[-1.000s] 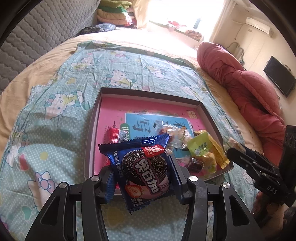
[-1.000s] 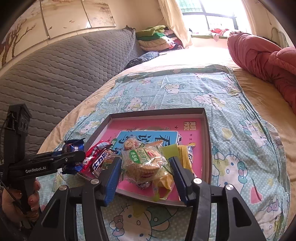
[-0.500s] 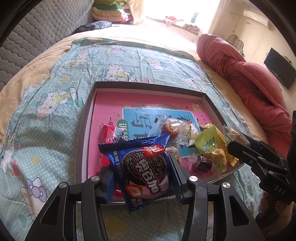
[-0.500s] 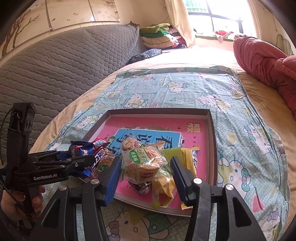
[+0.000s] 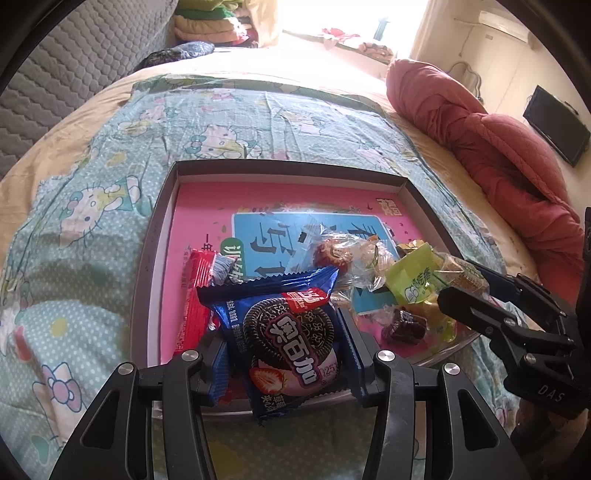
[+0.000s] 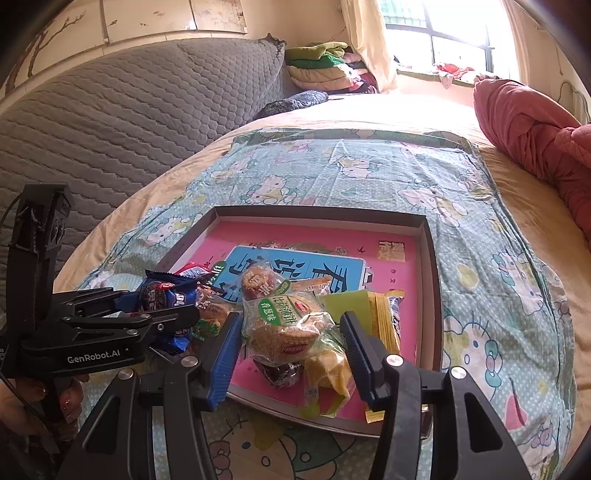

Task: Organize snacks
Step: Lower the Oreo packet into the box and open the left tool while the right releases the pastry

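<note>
Two jaws gripping | left gripper (image 5: 282, 356): Oreo pack (image 5: 286, 336) | right gripper (image 6: 290, 343): biscuit pack (image 6: 286, 326)

support: bed (image 6: 524, 206) | on it: cartoon-print sheet (image 5: 229, 122), shallow tray (image 5: 155, 236)

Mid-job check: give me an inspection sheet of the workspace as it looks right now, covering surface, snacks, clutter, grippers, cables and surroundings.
Surface: bed with a cartoon-cat sheet; a shallow box tray with a pink printed base lies on it.
Job's things: blue sandwich-cookie packet in the left gripper; clear cracker packet with green label in the right gripper. In the tray: red wrapper, green packet, dark wrapped sweet, round wrapped cake.
Clutter: loose snacks piled at the tray's near end.
Grippers: both shut on their packets, over the tray's near edge.
Cables: nothing seen.
Surroundings: grey quilted headboard, red quilt, folded clothes, bright window.
</note>
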A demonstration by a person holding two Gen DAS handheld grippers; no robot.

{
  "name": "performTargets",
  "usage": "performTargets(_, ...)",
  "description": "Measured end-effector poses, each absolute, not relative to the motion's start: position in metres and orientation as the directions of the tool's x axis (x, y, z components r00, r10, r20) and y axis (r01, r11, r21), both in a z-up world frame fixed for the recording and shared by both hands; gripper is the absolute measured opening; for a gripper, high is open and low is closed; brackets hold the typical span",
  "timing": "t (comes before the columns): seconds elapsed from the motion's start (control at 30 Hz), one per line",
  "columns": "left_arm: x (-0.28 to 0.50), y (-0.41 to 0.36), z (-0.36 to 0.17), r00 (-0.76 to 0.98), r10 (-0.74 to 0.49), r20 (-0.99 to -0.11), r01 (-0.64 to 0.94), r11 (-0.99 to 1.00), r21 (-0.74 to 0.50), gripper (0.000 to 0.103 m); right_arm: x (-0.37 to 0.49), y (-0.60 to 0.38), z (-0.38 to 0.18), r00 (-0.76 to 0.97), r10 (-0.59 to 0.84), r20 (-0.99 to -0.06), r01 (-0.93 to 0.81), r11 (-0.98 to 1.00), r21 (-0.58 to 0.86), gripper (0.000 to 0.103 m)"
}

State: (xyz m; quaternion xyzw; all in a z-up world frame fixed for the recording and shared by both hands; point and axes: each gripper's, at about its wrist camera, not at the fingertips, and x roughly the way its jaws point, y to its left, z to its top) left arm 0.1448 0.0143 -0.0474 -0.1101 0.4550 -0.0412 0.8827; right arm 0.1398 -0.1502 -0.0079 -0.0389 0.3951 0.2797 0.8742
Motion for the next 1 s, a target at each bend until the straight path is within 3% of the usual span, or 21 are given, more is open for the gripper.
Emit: performTargets(1.0,0.147,0.013,-0.048,0.572,-0.199,-0.795,-0.019,0.967,-0.256,0.052,0.142,-0.138,-0.026,0.504,0.426,-0.752,-0.527,0.841,0.123,0.056)
